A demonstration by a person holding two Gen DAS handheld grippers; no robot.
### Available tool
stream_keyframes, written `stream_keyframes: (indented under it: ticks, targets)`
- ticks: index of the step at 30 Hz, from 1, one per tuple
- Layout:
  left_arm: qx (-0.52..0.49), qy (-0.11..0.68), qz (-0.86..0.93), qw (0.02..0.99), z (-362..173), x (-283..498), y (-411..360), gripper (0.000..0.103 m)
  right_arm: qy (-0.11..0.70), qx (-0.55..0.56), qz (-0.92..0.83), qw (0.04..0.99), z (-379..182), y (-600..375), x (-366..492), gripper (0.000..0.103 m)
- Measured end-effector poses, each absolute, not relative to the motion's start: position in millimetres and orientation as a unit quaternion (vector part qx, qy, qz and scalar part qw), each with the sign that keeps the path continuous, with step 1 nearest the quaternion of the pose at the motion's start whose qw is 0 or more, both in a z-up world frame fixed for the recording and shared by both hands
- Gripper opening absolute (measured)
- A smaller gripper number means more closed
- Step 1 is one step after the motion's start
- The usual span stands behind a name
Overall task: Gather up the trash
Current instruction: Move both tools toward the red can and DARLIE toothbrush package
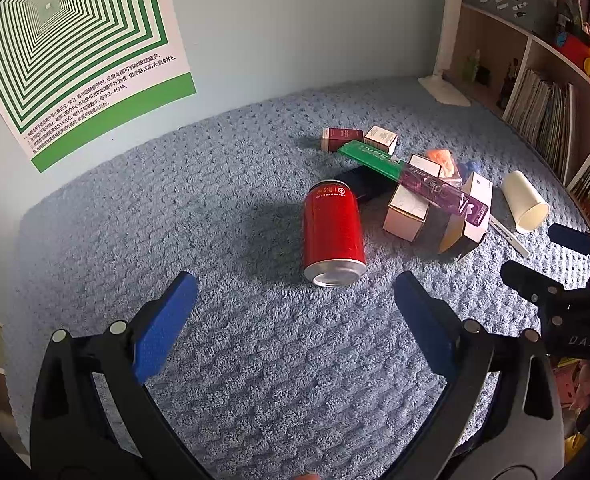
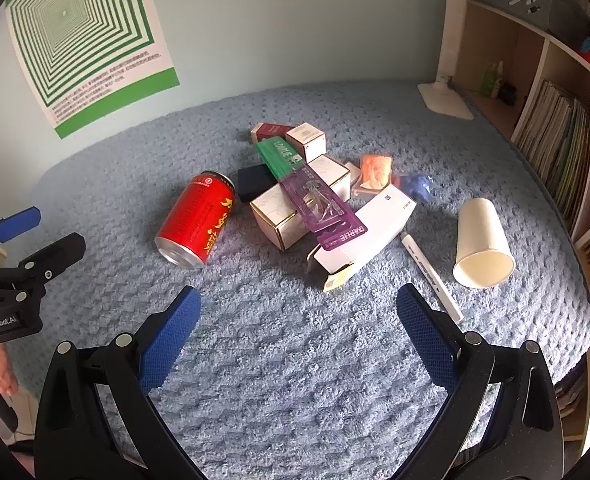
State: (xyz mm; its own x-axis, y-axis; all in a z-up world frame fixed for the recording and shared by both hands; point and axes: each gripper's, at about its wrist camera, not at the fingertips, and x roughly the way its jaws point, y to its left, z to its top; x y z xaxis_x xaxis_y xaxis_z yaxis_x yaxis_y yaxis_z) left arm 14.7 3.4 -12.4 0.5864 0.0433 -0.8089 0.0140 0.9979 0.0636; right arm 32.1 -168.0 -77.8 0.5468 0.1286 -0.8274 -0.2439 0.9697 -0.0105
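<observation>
A red drink can (image 1: 333, 232) (image 2: 197, 219) lies on its side on the blue carpet. Right of it is a pile: several small cartons (image 1: 407, 210) (image 2: 285, 216), a green and purple toothbrush pack (image 1: 411, 176) (image 2: 309, 192) lying across them, a long white box (image 2: 369, 228), a black box (image 2: 255, 182). A white paper cup (image 1: 526, 202) (image 2: 482, 250) lies on its side at the right, a white marker (image 2: 431, 276) beside it. My left gripper (image 1: 295, 296) is open and empty, just short of the can. My right gripper (image 2: 298, 308) is open and empty, in front of the pile.
A bookshelf (image 2: 555, 132) with books runs along the right edge. A white lamp base (image 1: 445, 90) (image 2: 445, 100) stands at the back right. A green-striped poster (image 1: 75, 52) hangs on the back wall. Each gripper shows at the other view's edge (image 1: 555, 280) (image 2: 27, 240).
</observation>
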Motion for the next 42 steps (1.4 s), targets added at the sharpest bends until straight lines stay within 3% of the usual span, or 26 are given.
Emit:
stream_keyframes:
  ticks: [42]
  targets:
    - [0.039, 0.494, 0.016, 0.868, -44.2, 47.9, 5.9, 0.096, 0.473, -0.088, 0.126, 0.867, -79.6, -153.5, 81.9, 0.097]
